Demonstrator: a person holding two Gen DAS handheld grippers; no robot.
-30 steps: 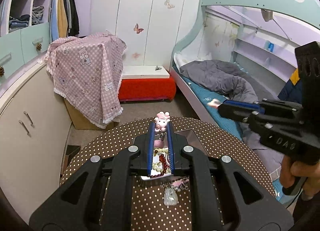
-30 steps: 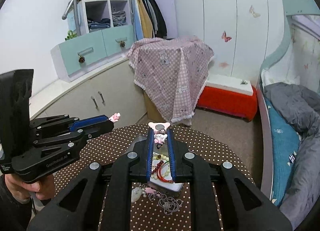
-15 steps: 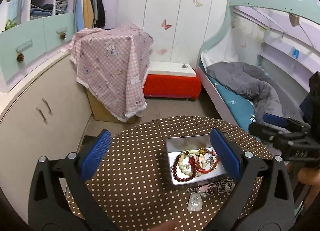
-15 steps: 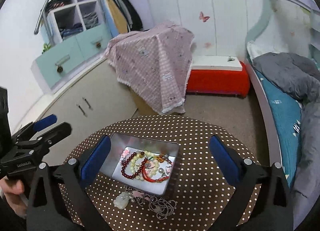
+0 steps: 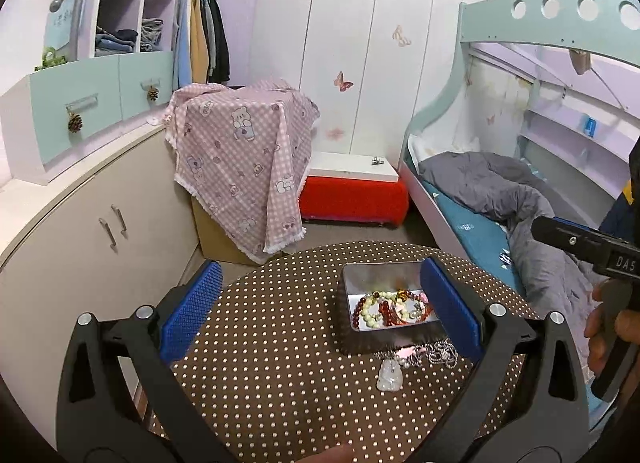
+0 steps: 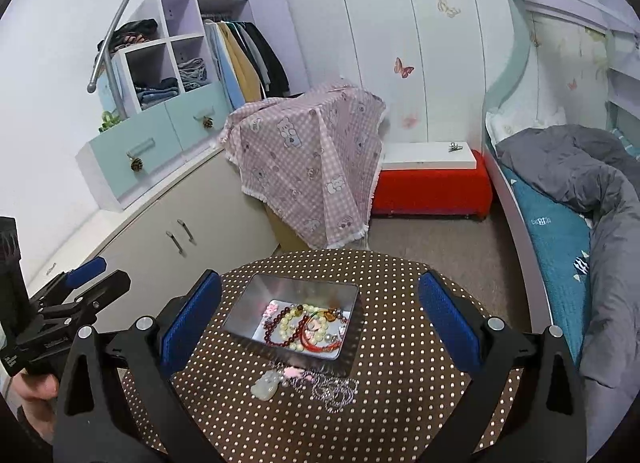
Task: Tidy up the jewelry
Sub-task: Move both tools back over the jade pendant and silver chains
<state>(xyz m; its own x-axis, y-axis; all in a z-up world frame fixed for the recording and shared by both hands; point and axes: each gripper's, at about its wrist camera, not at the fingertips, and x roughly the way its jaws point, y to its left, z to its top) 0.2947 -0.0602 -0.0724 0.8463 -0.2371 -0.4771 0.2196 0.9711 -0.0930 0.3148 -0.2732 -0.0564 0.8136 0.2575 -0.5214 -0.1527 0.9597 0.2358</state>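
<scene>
Both the left claw (image 5: pixel 320 313) and the right claw (image 6: pixel 320 313) hover spread wide and hold nothing above the round polka-dot counter (image 6: pixel 400 363). The rectangular metal tin (image 6: pixel 298 287) sits on it, its long axis running roughly left to right across both views, with beaded bracelets (image 6: pixel 298 327) heaped inside. Just beside the tin's near edge lie a pale jade pendant (image 6: pixel 266 385) and a silver chain (image 6: pixel 334 389), touching the counter.

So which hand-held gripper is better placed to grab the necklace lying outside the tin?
Right. The right hand-held gripper is open, and the necklace lies centred between its fingers; it sits off-centre for the left.
</scene>
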